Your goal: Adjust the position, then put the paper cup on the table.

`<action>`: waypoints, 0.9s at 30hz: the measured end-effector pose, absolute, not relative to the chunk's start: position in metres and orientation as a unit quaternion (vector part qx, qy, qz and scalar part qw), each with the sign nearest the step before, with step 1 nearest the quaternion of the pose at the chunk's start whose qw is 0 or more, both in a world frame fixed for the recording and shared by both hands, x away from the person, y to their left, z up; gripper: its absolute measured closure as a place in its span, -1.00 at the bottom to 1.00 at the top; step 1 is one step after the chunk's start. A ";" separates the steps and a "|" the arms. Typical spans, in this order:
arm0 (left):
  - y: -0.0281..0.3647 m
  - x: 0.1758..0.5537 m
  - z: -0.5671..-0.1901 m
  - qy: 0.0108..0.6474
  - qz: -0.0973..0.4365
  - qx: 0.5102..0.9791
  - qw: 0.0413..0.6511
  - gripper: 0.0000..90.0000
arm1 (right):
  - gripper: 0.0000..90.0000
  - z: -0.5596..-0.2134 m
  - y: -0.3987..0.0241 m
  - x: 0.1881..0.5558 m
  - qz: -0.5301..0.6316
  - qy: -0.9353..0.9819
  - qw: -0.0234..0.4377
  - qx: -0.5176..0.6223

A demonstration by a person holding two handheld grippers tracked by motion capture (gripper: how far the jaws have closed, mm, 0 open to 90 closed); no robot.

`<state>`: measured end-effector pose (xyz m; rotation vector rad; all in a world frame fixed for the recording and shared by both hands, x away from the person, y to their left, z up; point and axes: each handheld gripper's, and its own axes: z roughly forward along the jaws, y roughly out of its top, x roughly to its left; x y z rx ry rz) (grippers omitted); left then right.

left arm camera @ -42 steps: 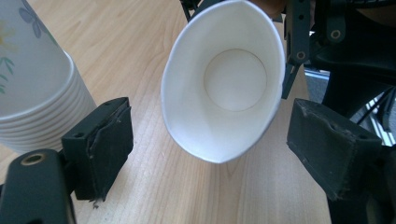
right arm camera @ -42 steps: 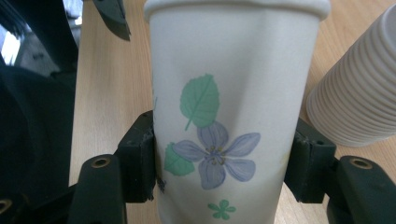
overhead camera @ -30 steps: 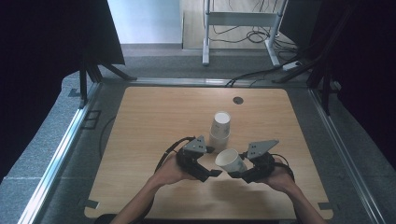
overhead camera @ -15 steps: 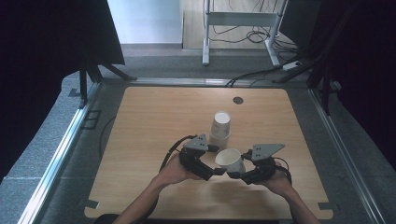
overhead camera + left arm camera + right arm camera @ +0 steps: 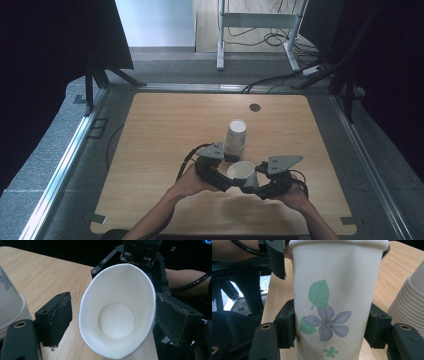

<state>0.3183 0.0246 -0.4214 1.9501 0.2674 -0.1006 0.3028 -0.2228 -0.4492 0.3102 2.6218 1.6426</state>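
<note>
Near the table's point(image 5: 150, 150) front edge, I am clamping the right gripper point(image 5: 256, 186) on a paper cup point(image 5: 242, 172), mouth toward the left gripper point(image 5: 223, 183), whose jaws have just been closing, seemingly not yet pressing its rim.

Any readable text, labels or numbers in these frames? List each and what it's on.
No text can be read.
Flower-printed white paper cup: a small dark blue print low on its wall beside the right gripper's pad, partly hidden, too blurred to read.
Stack of white paper cups: no lettering visible.
Light wooden table: none.
</note>
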 end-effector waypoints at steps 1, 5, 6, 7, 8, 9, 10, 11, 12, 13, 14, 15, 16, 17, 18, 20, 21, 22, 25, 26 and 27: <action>0.024 0.319 -0.422 0.112 -0.044 0.824 0.553 -0.62 | -0.17 -0.449 -0.223 0.303 0.528 0.843 0.016 0.099; 0.023 0.320 -0.422 0.107 -0.055 0.820 0.559 -0.57 | -0.17 -0.451 -0.222 0.302 0.529 0.843 0.013 0.094; 0.023 0.320 -0.423 0.106 -0.059 0.819 0.560 -0.55 | -0.17 -0.451 -0.222 0.302 0.529 0.843 0.013 0.093; 0.023 0.320 -0.423 0.104 -0.062 0.819 0.561 -0.54 | -0.17 -0.451 -0.221 0.302 0.529 0.843 0.011 0.093; 0.023 0.320 -0.423 0.102 -0.064 0.818 0.562 -0.51 | -0.17 -0.451 -0.221 0.302 0.530 0.843 0.010 0.092; 0.023 0.320 -0.423 0.102 -0.064 0.818 0.562 -0.49 | -0.17 -0.451 -0.221 0.302 0.530 0.843 0.010 0.092; 0.022 0.319 -0.424 0.099 -0.064 0.820 0.560 -0.48 | -0.17 -0.451 -0.221 0.302 0.531 0.843 0.008 0.090; 0.022 0.319 -0.424 0.098 -0.064 0.820 0.560 -0.46 | -0.17 -0.451 -0.221 0.302 0.531 0.842 0.008 0.090; 0.022 0.319 -0.424 0.097 -0.064 0.820 0.560 -0.42 | -0.18 -0.451 -0.221 0.302 0.532 0.842 0.007 0.090; 0.022 0.319 -0.424 0.096 -0.063 0.820 0.561 -0.37 | -0.17 -0.451 -0.221 0.302 0.532 0.842 0.006 0.089; 0.022 0.318 -0.424 0.096 -0.061 0.821 0.560 -0.36 | -0.17 -0.451 -0.221 0.302 0.532 0.842 0.005 0.089; 0.022 0.318 -0.424 0.095 -0.060 0.821 0.560 -0.33 | -0.17 -0.451 -0.221 0.302 0.533 0.842 0.005 0.089; 0.022 0.318 -0.424 0.094 -0.057 0.822 0.558 -0.30 | -0.17 -0.452 -0.221 0.303 0.533 0.841 0.002 0.089; 0.022 0.317 -0.423 0.094 -0.055 0.823 0.557 -0.28 | -0.17 -0.452 -0.221 0.303 0.534 0.841 0.000 0.089; 0.022 0.317 -0.423 0.094 -0.054 0.824 0.556 -0.26 | -0.17 -0.452 -0.221 0.303 0.533 0.842 -0.001 0.089; 0.021 0.316 -0.422 0.092 -0.051 0.825 0.555 -0.25 | -0.19 -0.452 -0.220 0.303 0.532 0.842 -0.003 0.090; 0.021 0.316 -0.422 0.092 -0.050 0.825 0.555 -0.25 | -0.20 -0.453 -0.220 0.303 0.532 0.842 -0.005 0.092; 0.021 0.316 -0.421 0.090 -0.047 0.827 0.553 -0.24 | -0.23 -0.453 -0.220 0.304 0.531 0.842 -0.006 0.093; 0.021 0.316 -0.419 0.090 -0.044 0.829 0.551 -0.24 | -0.36 -0.454 -0.220 0.305 0.526 0.845 -0.002 0.099; 0.021 0.316 -0.418 0.089 -0.041 0.830 0.549 -0.24 | -0.39 -0.454 -0.220 0.305 0.525 0.845 -0.001 0.100; 0.021 0.316 -0.417 0.090 -0.039 0.831 0.548 -0.24 | -0.42 -0.454 -0.220 0.306 0.524 0.846 0.000 0.101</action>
